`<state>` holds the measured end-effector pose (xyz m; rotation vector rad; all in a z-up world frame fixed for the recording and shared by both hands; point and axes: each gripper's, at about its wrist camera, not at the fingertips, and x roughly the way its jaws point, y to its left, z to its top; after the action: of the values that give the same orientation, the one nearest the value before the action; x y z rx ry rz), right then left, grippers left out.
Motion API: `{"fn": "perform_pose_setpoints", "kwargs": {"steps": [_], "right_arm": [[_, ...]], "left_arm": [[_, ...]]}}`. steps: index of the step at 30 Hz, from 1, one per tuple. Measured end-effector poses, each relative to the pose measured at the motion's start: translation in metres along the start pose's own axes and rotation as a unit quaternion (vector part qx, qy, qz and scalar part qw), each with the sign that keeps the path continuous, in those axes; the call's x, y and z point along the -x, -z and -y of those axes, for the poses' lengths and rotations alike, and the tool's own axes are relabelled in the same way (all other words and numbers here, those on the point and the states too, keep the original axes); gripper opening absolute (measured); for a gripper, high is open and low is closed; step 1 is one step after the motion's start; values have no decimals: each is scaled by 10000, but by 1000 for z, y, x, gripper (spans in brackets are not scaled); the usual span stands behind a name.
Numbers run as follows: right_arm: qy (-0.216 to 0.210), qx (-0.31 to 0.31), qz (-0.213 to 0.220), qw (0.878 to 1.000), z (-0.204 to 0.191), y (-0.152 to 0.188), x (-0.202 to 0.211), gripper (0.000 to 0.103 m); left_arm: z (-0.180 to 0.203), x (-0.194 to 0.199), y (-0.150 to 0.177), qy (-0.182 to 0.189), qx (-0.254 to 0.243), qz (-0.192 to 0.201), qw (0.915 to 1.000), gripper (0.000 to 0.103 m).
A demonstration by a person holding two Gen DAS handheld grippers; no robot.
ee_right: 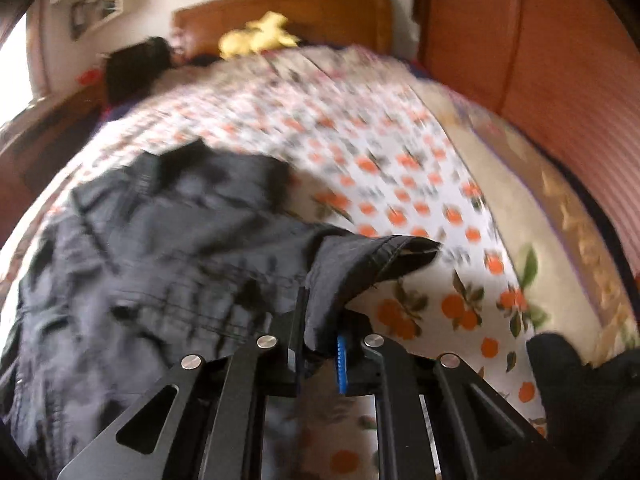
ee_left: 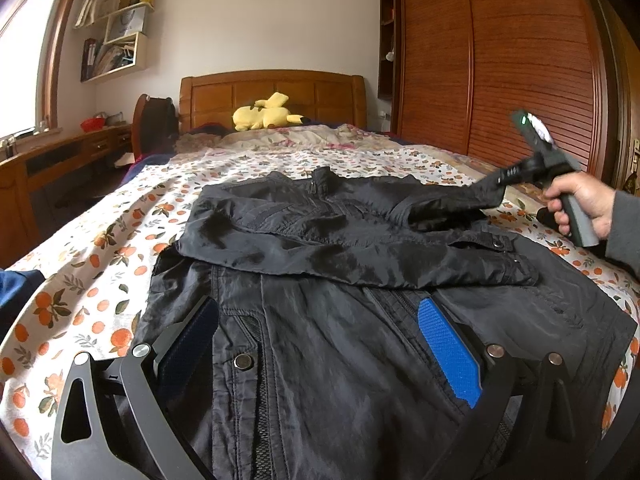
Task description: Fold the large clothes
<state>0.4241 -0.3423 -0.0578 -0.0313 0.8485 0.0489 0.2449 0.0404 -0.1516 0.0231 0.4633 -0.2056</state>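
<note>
A black jacket (ee_left: 340, 280) lies front up on the bed, one sleeve folded across its chest. My left gripper (ee_left: 320, 320) is open, its blue pads wide apart just above the jacket's lower front. My right gripper (ee_right: 320, 344) is shut on the cuff of the other sleeve (ee_right: 360, 264) and holds it lifted over the bedsheet; it also shows in the left wrist view (ee_left: 500, 178) at the jacket's right shoulder. The right wrist view is blurred by motion, with the jacket (ee_right: 140, 260) to the left.
The bed has a white sheet with orange fruit print (ee_left: 100, 248). A yellow plush toy (ee_left: 264, 114) lies by the wooden headboard (ee_left: 272, 92). A wooden wardrobe (ee_left: 500, 60) stands on the right, a desk (ee_left: 60, 156) on the left.
</note>
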Motion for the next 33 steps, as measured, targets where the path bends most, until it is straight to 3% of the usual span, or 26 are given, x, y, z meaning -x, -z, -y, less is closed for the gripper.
{"fn": "perform_pose_setpoints", "kwargs": {"steps": [7,13,21,29,33], "right_arm": [[-580,673,515,9947,-70,-4,72,10],[-1020,1206,572,9858,-130,9,106,10],[-1329,1502,195,9795,-177,45,107,11],[-1467,1606,-185,9759,-198,89,91,17],[-1509,1564,-204,9759,-197,103,97,26]], "left_arm": [[0,9,0,18,-7,58,10000,101],[-1,14,0,59,-11,31,10000,101],[-2,19,6,173,-59,-58,9998,101],[0,24,9,160,-143,16,9998,101],[1,24,9,157,-147,27,9998,101]]}}
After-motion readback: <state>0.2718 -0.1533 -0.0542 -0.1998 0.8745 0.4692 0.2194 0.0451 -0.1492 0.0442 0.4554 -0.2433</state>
